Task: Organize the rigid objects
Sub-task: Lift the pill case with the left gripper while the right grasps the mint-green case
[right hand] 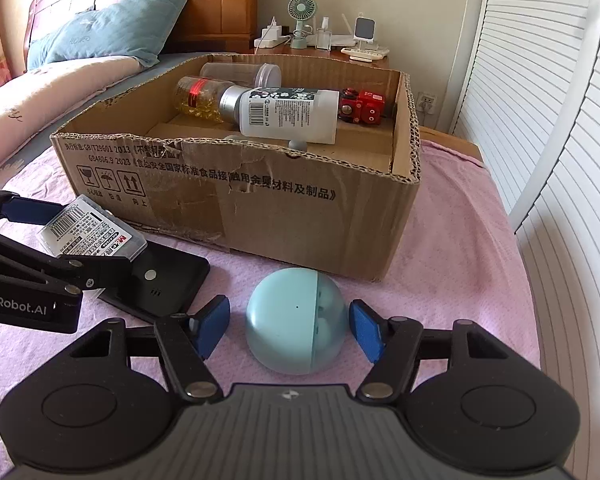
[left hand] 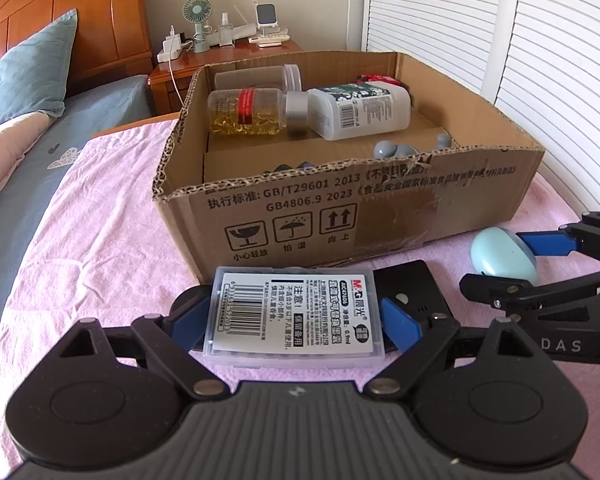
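Lead-refill case (left hand: 294, 314), clear plastic with a white barcode label, is lying on a black flat device (right hand: 160, 280) on the pink blanket (right hand: 460, 240), near the front wall of the cardboard box (right hand: 260, 208). The left gripper (left hand: 296, 320) is straddling it, fingers (left hand: 400, 326) released beside its edges. To the right, a pale-blue egg-shaped case (right hand: 296, 320) is sitting between the right gripper's (right hand: 290, 330) fingers (right hand: 210, 326), gaps showing on both sides.
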Demonstrator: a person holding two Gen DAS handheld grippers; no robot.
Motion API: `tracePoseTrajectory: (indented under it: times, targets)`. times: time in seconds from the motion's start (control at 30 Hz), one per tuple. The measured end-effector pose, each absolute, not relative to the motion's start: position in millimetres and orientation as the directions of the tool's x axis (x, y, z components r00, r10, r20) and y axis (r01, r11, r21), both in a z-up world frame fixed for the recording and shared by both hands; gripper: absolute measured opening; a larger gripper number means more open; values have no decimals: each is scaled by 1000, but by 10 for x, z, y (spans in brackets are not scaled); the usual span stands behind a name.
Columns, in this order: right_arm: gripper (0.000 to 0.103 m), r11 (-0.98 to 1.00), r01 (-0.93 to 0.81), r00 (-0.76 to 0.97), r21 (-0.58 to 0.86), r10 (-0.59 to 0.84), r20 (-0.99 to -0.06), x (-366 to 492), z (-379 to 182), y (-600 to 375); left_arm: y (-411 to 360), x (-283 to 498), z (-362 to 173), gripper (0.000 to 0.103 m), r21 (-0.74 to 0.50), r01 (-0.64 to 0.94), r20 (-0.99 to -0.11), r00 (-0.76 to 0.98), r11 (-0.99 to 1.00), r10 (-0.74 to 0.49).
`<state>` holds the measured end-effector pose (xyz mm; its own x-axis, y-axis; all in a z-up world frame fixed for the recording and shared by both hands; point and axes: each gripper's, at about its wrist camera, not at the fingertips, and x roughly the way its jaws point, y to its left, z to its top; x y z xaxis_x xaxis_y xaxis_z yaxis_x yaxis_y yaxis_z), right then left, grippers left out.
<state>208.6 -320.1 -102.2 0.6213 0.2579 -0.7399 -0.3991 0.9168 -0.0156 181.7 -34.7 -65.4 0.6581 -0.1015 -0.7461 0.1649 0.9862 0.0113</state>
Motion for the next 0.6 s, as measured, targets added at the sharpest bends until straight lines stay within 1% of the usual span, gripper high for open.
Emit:
tracePoseTrajectory:
  times: [0.07, 0.17, 0.4, 0.6]
  targets:
    - [68, 916, -400, 624, -17, 258, -737, 2088, -1024, -3195, -349, 1819, -653, 91, 11, 168, -748, 656, 986, -103]
    - [58, 914, -404, 625, -25, 256, -737, 2084, -1013, -3183, -347, 1827, -642, 90, 10, 173, -754, 649, 985, -106]
    - [58, 908, -416, 613, -52, 238, -754, 1992, -973, -3169, -318, 1815, -601, 90, 4, 247, -772, 617, 969, -154]
    - [57, 909, -411, 612, -69, 219, -760, 1865, -892, -3170, -321, 1696, -509, 90, 29, 321, -778, 602, 947, -181]
